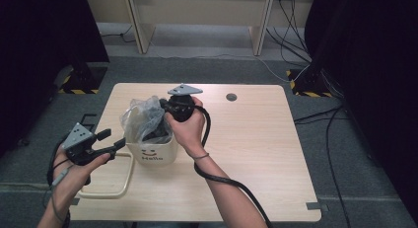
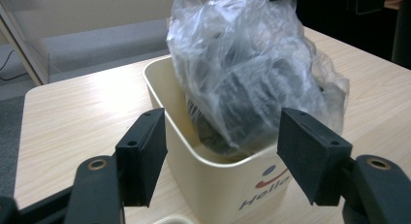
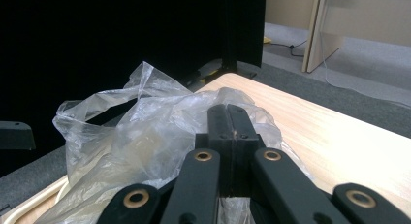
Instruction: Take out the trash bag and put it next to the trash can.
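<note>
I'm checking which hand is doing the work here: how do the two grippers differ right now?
The left gripper has its jaws wide apart with nothing between them; the right gripper has its jaws pressed together, seemingly pinching the plastic bag. The left gripper sits beside the cream bin, apart from it; the right gripper is above it at the bag. Both are black and hand-held.

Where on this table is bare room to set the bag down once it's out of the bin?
Bare wood lies on the light wooden table to the right of the right gripper, from the grey round grommet to the near edge. It is crowded at the left: cream plastic bin with the clear plastic bag, cream lid, left gripper.
</note>
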Demonstrator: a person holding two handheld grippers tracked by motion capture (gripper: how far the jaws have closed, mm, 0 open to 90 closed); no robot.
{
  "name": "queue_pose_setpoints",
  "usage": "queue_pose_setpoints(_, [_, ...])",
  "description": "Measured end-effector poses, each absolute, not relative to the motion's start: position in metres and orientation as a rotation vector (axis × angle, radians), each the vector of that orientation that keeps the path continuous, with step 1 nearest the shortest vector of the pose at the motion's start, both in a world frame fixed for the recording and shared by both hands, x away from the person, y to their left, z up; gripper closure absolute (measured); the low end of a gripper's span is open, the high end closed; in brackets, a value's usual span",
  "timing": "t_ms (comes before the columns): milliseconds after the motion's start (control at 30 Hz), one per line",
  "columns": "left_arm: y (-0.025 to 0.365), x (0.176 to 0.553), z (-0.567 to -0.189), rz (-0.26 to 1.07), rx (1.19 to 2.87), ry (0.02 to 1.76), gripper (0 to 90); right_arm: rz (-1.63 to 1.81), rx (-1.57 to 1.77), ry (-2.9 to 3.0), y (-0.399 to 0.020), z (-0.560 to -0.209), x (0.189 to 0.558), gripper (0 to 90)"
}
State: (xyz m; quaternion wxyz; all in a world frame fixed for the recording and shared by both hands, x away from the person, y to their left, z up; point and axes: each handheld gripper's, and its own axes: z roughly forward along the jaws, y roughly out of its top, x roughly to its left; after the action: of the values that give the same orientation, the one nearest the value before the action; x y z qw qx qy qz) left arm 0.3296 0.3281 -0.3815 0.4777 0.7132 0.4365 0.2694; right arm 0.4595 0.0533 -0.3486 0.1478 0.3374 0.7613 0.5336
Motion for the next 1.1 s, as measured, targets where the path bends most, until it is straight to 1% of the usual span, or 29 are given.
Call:
queue_pose_setpoints(633, [0.354,0.317,-0.405,0.661,1.725,1.149,33.2,1.586,0.926,2.143,0.054,-0.342,0.455,90.0])
queue_pose_setpoints(1100, [0.361,0.314,-0.417,0.658,1.722,1.182,33.2,1.640,0.900,2.106,0.053,-0.337,0.452,90.0])
